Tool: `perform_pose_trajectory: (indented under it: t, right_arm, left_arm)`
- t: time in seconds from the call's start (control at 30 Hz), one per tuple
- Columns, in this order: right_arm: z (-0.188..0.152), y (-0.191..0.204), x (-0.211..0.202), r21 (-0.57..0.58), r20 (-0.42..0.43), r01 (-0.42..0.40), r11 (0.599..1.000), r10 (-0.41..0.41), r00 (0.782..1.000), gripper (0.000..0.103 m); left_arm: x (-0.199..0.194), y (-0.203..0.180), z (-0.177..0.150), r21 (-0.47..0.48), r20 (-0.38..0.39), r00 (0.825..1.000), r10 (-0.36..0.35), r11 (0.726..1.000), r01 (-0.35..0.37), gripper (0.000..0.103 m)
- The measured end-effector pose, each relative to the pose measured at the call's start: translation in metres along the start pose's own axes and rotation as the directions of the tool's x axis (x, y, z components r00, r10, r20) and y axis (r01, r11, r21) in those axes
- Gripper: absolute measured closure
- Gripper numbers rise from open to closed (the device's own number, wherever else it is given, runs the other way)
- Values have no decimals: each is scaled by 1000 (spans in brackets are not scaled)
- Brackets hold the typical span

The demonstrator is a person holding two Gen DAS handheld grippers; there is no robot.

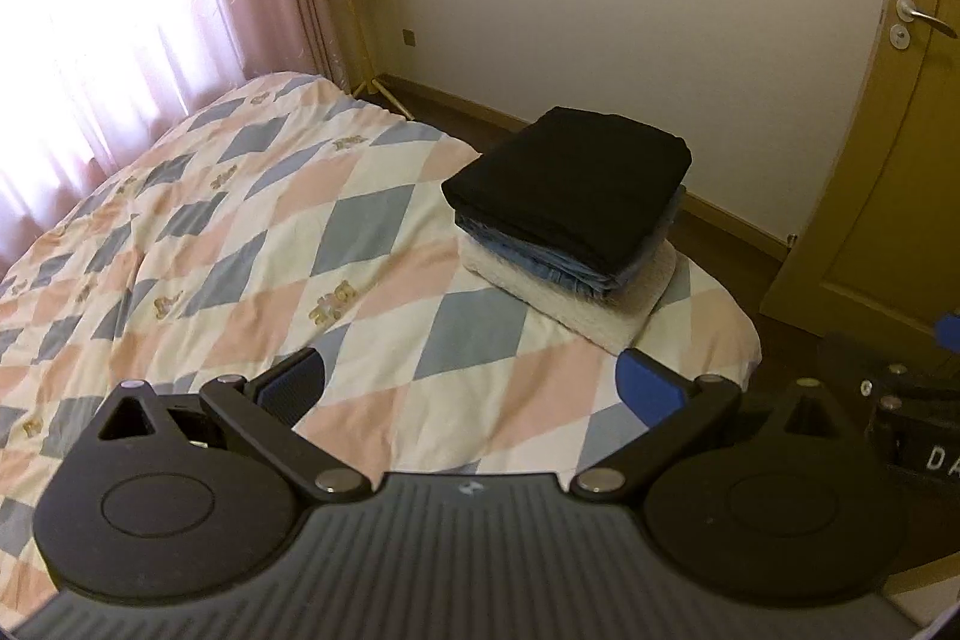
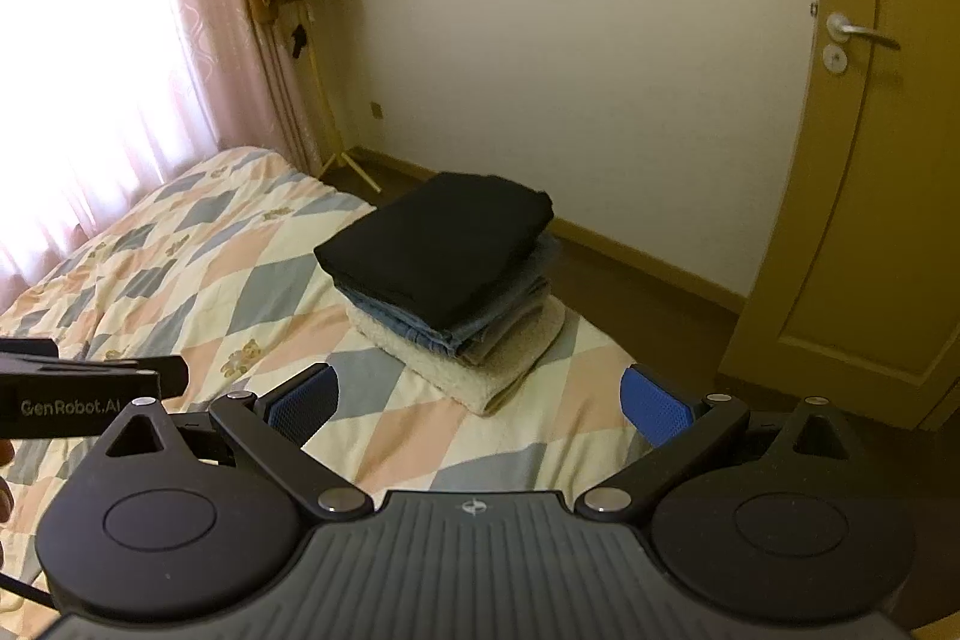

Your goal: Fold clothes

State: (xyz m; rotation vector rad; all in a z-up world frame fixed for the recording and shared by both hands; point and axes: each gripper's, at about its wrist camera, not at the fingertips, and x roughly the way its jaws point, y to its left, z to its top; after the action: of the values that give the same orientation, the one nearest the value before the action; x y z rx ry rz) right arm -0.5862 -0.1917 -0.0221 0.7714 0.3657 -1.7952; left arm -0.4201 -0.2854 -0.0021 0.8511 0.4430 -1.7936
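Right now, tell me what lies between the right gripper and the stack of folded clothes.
Only bare quilt: in the right wrist view nothing sits between the open right gripper and the stack of folded clothes.

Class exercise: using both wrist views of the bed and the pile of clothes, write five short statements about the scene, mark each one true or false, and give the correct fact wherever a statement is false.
1. The black garment lies on top of the folded pile. True.
2. The left gripper is shut on a piece of cloth. False: its jaws stand wide apart and hold nothing.
3. The cream fleece item is at the bottom of the pile, under the blue denim. True.
4. The pile sits on the floor by the door. False: it rests on the quilt covering the bed, near its corner.
5. The right gripper is open and empty. True.
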Motion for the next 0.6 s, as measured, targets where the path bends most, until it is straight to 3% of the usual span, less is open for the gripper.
perform_pose_trajectory:
  t: [0.6]
  right_arm:
    - [38,-70,26,-79,-86,-111,991,104,991,0]
  left_arm:
    - [3,-68,7,-130,-57,996,72,988,-79,1]
